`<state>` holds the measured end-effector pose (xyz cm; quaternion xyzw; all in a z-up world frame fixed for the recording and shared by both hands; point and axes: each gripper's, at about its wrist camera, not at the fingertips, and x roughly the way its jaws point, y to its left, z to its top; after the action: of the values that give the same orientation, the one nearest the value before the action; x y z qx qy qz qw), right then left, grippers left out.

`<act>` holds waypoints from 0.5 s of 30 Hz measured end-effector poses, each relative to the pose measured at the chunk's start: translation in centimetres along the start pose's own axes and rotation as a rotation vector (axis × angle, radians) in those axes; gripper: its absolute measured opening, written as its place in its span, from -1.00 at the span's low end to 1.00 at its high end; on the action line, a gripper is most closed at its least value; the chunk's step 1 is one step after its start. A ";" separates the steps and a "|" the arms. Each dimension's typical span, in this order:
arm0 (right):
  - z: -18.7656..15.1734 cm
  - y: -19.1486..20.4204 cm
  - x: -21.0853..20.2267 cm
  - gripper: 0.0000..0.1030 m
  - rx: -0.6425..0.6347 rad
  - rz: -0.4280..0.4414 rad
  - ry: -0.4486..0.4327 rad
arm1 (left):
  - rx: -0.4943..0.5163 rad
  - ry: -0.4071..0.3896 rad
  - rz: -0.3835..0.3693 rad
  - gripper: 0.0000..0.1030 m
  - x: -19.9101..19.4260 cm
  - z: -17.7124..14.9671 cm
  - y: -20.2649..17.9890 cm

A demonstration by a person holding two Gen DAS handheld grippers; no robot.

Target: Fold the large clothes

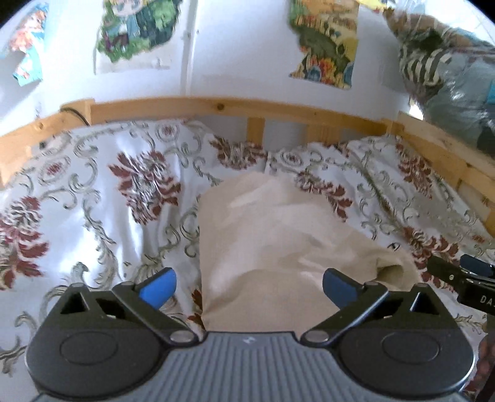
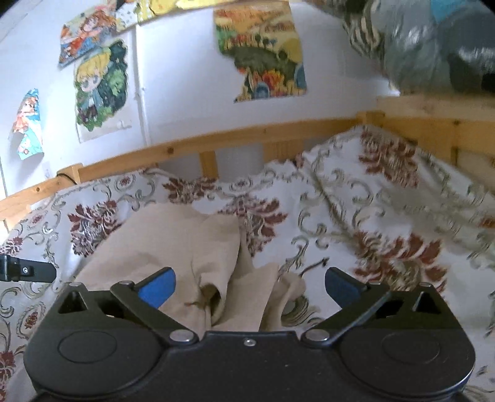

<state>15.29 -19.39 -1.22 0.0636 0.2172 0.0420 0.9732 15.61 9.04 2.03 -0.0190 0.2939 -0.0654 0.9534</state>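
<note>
At the far left of the left wrist view, torn, glossy cartoon posters (image 1: 136, 29) hang on a white wall, above a pale pine bed rail (image 1: 198, 105) with visible knots and square slats. Below it spreads a bedspread (image 1: 92, 191) of shiny white fabric, creased and printed with dark red flower heads and grey-green scrolls. In the middle lies the beige garment (image 1: 263, 235), a matte, soft cloth folded into a long, roughly rectangular slab with a straight left edge; a rolled, tube-like opening shows at its lower right. The left gripper (image 1: 249, 286) hangs over the near end of this cloth, its black hinged arms spread wide and its blue, rubbery fingertips (image 1: 159, 287) well apart, pressing on nothing. At the right edge the tip of the right gripper (image 1: 464, 275) shows as a black bar, and above it a crinkled plastic bag (image 1: 448, 71) holds striped cloth.

In the right wrist view, the same posters and wooden rail sit at upper left. The beige garment (image 2: 173, 247) lies left of centre on the bedspread (image 2: 371, 216), with layered flaps and a frayed hem curling into a small hollow. The right gripper (image 2: 250, 286) is also spread fully, the cloth's near edge lying loose beneath the gap, untouched by either blue pad.
</note>
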 end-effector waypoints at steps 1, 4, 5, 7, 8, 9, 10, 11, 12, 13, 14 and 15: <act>0.2 0.1 -0.9 0.99 -0.004 -0.001 -0.014 | -0.003 -0.013 0.000 0.98 -0.8 -0.1 0.0; 0.5 0.3 -3.5 0.99 0.000 -0.016 -0.053 | -0.018 -0.048 0.004 0.98 -3.7 -0.8 0.3; 0.5 0.4 -4.5 0.99 0.010 -0.021 -0.065 | -0.026 -0.058 0.008 0.99 -4.7 -1.3 0.5; 0.3 0.6 -6.6 0.99 0.027 -0.020 -0.088 | -0.041 -0.071 0.006 0.99 -6.3 -2.0 0.8; 0.2 0.7 -7.4 0.99 0.027 -0.021 -0.097 | -0.049 -0.079 0.002 0.99 -7.1 -2.4 1.0; 0.1 1.0 -8.5 0.99 0.023 -0.024 -0.110 | -0.058 -0.087 0.000 0.99 -7.8 -2.9 1.1; -0.1 1.2 -9.4 0.99 0.019 -0.026 -0.121 | -0.059 -0.088 -0.002 0.99 -8.5 -3.3 1.2; -0.2 1.5 -10.3 0.99 0.016 -0.030 -0.131 | -0.055 -0.085 -0.005 0.99 -9.2 -3.7 1.3; -0.4 1.7 -11.3 0.99 0.016 -0.036 -0.143 | -0.050 -0.085 -0.006 0.99 -9.7 -4.1 1.4; -0.6 1.9 -12.2 0.99 0.017 -0.040 -0.151 | -0.042 -0.090 -0.005 0.99 -10.3 -4.5 1.4; -0.8 2.1 -13.0 0.99 0.019 -0.044 -0.158 | -0.035 -0.097 -0.001 0.99 -10.9 -4.8 1.5; -1.0 2.3 -13.9 0.99 0.019 -0.047 -0.165 | -0.027 -0.107 0.002 0.99 -11.5 -5.2 1.5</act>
<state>2.22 -18.55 4.00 0.0708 0.1381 0.0118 0.9878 3.42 12.11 4.05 -0.0348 0.2434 -0.0592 0.9675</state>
